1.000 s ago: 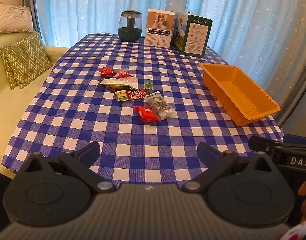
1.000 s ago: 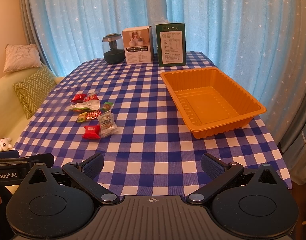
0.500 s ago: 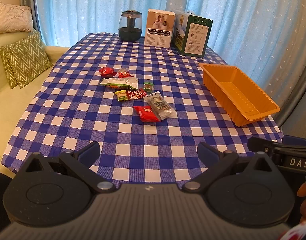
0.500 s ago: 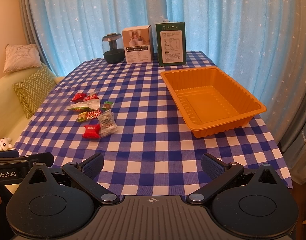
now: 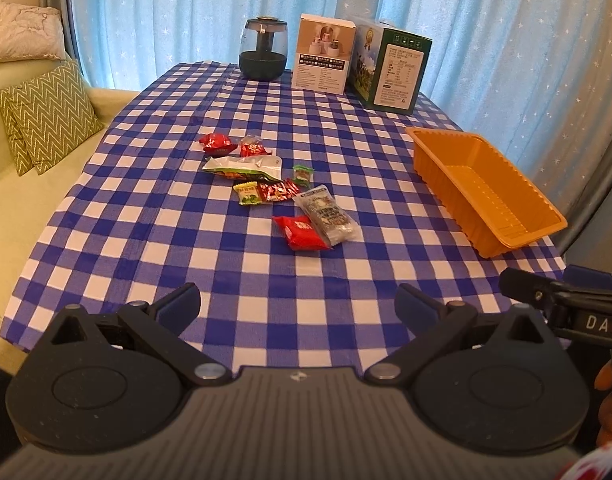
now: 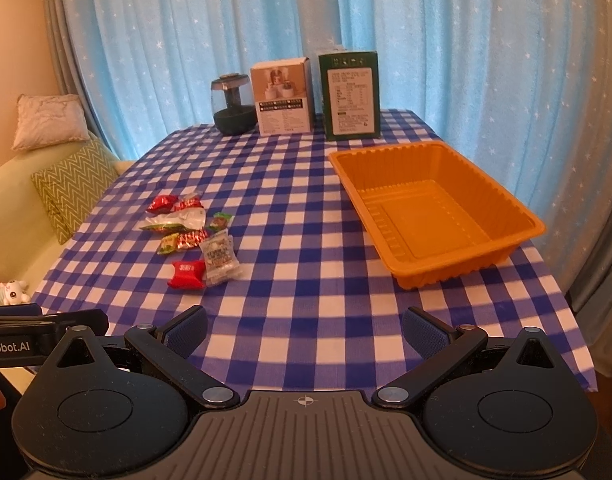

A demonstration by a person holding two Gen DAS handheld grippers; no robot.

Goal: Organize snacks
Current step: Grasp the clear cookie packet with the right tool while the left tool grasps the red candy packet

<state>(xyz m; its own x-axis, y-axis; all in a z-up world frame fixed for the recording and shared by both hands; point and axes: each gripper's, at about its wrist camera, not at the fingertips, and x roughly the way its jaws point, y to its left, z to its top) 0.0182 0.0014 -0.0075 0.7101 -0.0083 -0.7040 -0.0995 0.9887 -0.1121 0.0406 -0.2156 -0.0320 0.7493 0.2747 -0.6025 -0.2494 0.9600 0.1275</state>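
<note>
Several small snack packets lie in a loose cluster on the blue checked tablecloth [image 5: 146, 216]: a red packet [image 5: 302, 233] nearest me, a clear grey packet [image 5: 327, 218] beside it, a white-green bag [image 5: 244, 166] and small red ones [image 5: 215, 142] behind. The cluster also shows in the right wrist view, with the red packet [image 6: 187, 274] in front. An empty orange tray [image 5: 485, 188] [image 6: 437, 210] stands at the right. My left gripper [image 5: 298, 304] is open and empty above the table's near edge. My right gripper [image 6: 306, 330] is open and empty, also at the near edge.
A dark glass humidifier [image 5: 263, 49], a white box [image 5: 323, 54] and a green box [image 5: 389, 66] stand at the table's far end before blue curtains. A green sofa with cushions [image 5: 50, 116] lies left of the table. The right gripper's body [image 5: 565, 308] shows at the lower right.
Both grippers have drifted only slightly; the view is almost the same. Nothing on the table has moved.
</note>
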